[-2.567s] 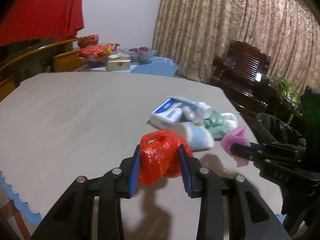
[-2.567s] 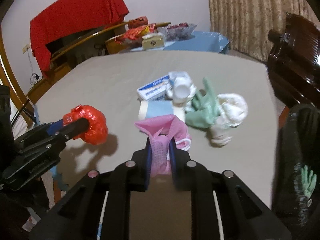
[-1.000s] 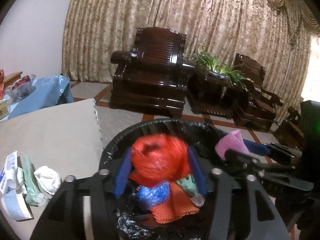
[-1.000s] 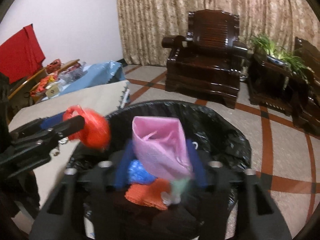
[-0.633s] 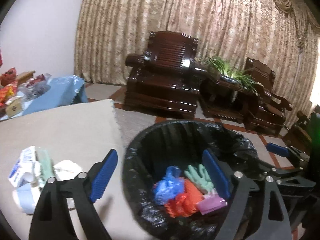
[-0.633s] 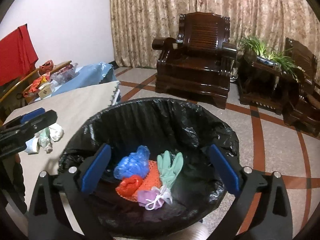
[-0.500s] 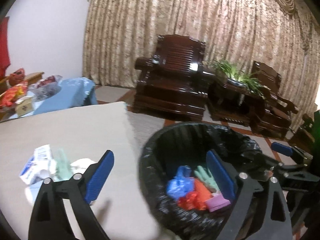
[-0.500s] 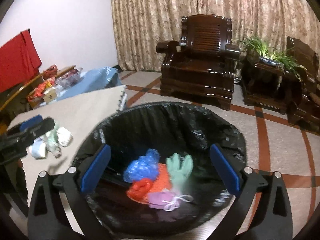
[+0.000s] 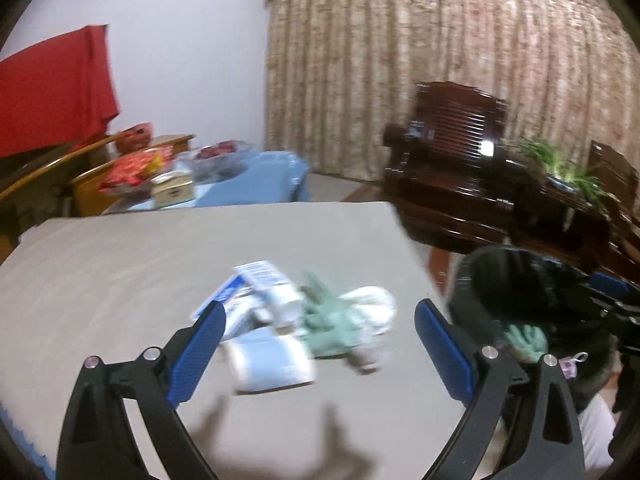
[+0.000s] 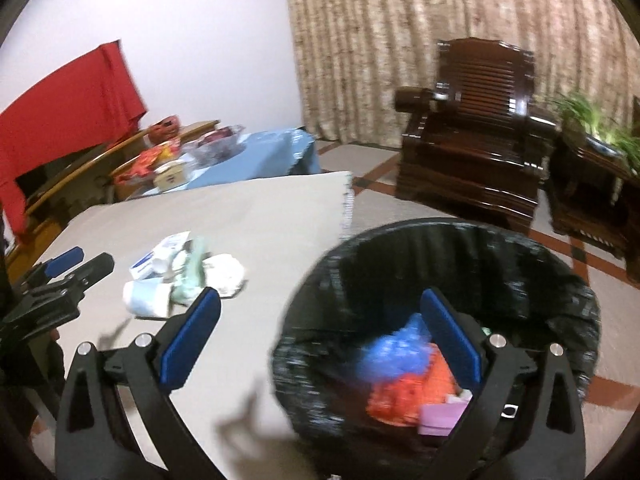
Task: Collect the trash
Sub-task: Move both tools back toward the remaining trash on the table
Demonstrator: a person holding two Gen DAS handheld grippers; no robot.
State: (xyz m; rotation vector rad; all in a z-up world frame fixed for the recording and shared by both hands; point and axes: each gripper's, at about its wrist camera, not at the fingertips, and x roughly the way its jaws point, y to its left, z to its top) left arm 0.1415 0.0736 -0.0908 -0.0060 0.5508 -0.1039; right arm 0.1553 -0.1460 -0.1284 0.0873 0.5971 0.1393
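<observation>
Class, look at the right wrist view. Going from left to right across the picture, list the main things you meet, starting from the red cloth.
red cloth → left gripper → trash pile on the table → black-lined bin → dark wooden armchair → green plant

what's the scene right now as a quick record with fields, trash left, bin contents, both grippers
table: beige tabletop
trash left on table: one pile: blue-white carton, green glove, white crumpled wad, pale blue roll
bin: black-lined trash bin, beside the table edge
bin contents: blue bag, orange-red netting, pink piece
left gripper: jaws wide open, empty, aimed at the pile
right gripper: jaws wide open, empty, over the bin's rim
</observation>
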